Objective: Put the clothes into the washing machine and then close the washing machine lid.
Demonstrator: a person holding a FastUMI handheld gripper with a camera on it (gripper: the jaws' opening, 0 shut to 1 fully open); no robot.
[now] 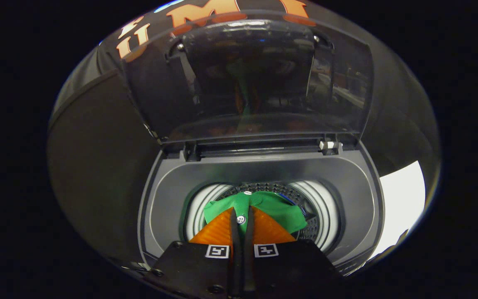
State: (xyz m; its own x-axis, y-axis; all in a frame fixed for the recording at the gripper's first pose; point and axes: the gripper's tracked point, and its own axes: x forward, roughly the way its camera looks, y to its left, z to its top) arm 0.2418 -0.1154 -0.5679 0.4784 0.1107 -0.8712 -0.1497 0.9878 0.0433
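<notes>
Now hand-held gripper (242, 212) pinches green garment (264, 207) over washer drum (326, 216).

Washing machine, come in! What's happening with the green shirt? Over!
Gripper shut on green shirt, over the drum. Lid up, open. Nothing blocking.

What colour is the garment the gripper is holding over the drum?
Green garment with white buttons, pinched in the gripper jaws; gripper view.

A dark cloth wall (98, 158) is hanging behind and to the left of the machine, filling the background. To the right, low down, a bright white patch of surface (403, 203) is showing beyond the machine's edge.
</notes>
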